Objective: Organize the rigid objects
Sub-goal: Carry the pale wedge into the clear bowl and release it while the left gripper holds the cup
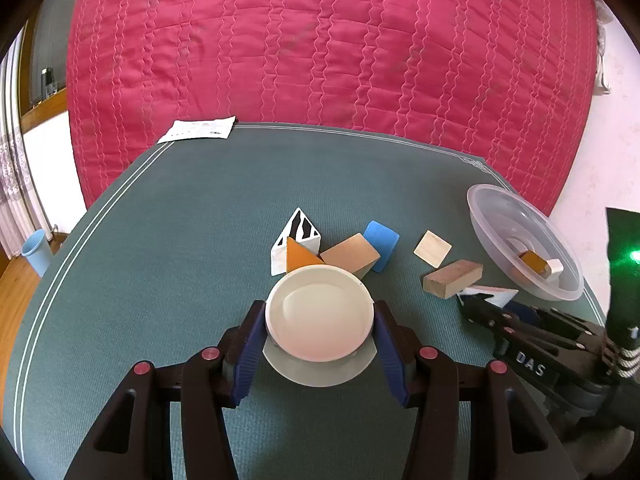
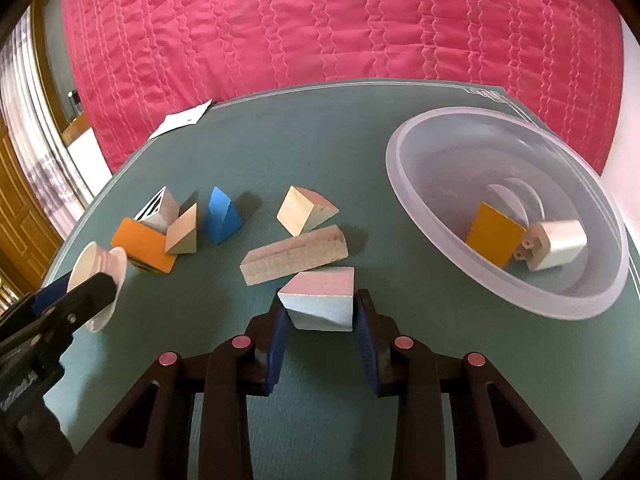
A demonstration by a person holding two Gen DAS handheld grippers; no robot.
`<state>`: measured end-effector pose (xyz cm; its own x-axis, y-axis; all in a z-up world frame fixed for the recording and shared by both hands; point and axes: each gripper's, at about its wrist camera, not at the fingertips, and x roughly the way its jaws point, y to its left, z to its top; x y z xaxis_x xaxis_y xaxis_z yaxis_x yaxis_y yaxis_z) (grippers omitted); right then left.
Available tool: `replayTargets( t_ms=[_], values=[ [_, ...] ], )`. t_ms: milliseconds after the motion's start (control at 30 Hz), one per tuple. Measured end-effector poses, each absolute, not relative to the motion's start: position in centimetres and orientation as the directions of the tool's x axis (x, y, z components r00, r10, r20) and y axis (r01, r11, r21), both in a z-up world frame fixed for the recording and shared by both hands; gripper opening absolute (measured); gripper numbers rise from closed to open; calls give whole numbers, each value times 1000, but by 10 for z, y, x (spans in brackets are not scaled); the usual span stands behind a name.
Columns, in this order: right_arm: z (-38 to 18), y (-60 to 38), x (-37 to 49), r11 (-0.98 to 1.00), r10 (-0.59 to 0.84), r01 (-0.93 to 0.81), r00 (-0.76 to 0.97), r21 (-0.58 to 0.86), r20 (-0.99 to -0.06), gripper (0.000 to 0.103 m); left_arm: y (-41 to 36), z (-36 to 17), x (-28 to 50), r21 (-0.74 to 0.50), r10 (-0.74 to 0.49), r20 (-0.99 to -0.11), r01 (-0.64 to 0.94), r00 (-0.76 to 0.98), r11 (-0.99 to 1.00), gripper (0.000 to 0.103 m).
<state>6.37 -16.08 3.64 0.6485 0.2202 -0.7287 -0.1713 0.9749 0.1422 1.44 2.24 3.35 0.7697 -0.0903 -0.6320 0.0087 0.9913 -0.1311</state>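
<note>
My left gripper (image 1: 320, 322) is shut on a white spool-shaped piece (image 1: 320, 312), held over the green mat; it also shows in the right wrist view (image 2: 98, 276). My right gripper (image 2: 320, 312) is shut on a pink and pale blue block (image 2: 320, 300). Loose on the mat lie a zebra-striped triangle (image 1: 298, 230), an orange wedge (image 1: 300, 256), a blue wedge (image 2: 220, 214), a pale wooden wedge (image 2: 306, 210) and a long wooden block (image 2: 294, 256). A clear plastic bowl (image 2: 408, 168) at the right holds an orange block (image 2: 494, 236) and a white block (image 2: 560, 242).
The green mat (image 1: 160, 260) lies on a red quilted bed (image 1: 320, 40). A white paper (image 1: 198, 130) rests at the mat's far left corner. A blue cup (image 1: 36, 250) stands on the wooden floor at the left.
</note>
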Motion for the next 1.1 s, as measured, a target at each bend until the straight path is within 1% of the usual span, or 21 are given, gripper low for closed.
replayTargets(
  t_ms=[267, 567, 867, 1100],
  values=[
    [51, -175, 43, 968, 251, -165, 669, 190, -699, 31, 19, 34, 13, -127, -89, -633, 10, 769, 992, 55],
    [71, -205, 32, 967, 234, -103, 721, 233, -652, 31, 14, 32, 14, -114, -84, -636, 14, 767, 993, 55],
    [65, -214, 22, 965, 236, -92, 706, 244, -668, 31, 12, 31, 13, -112, -85, -637, 18, 766, 994, 55],
    [89, -237, 20, 968, 182, -32, 771, 247, -611, 31, 10, 31, 13, -111, -85, -636, 18, 767, 994, 55]
  ],
)
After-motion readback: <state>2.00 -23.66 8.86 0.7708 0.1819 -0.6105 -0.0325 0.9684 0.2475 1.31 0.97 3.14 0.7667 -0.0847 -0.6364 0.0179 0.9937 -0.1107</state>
